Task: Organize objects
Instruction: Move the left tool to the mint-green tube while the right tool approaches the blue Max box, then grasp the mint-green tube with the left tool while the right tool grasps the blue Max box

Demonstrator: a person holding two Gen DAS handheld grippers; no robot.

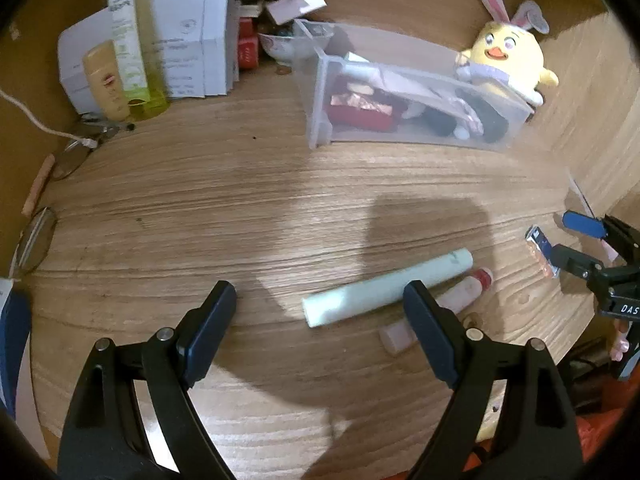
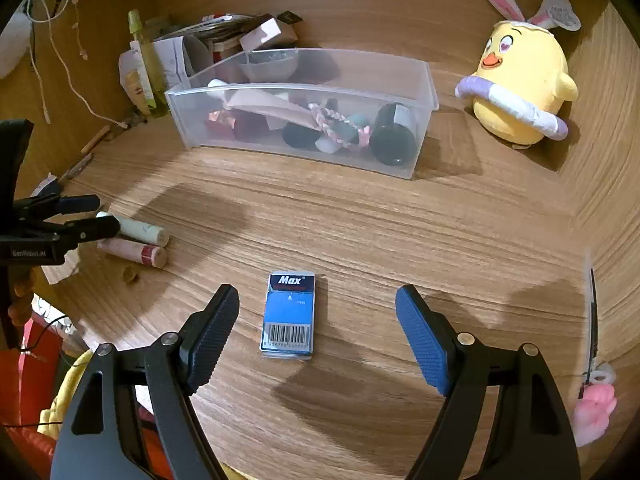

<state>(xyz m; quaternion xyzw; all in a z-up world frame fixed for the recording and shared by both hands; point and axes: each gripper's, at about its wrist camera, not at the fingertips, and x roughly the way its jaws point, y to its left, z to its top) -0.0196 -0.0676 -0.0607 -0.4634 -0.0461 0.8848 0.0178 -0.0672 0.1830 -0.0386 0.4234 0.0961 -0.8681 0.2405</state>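
The left gripper (image 1: 320, 308) hangs over the wooden tabletop (image 1: 224, 200) with its jaws spread wide and nothing between them; a pale green tube (image 1: 384, 286) lies on the wood at lower centre of that view, its far end passing behind the right-hand finger, with a pink tube (image 1: 468, 288) touching its far side. The right gripper (image 2: 318, 312) is likewise parted and empty, and the blue Max box (image 2: 289, 316) lies flat between its fingers, touching neither. Toward the upper middle of both views sits the clear plastic bin (image 2: 424, 80) — already crowded with small things — and a broad stretch of bare wood runs from it down to the grippers. A yellow chick plush (image 2: 524, 80) stands at upper right, near the bin's end. White boxes (image 1: 188, 48) crowd the upper left corner, and a wooden side wall (image 2: 608, 184) closes the right edge.
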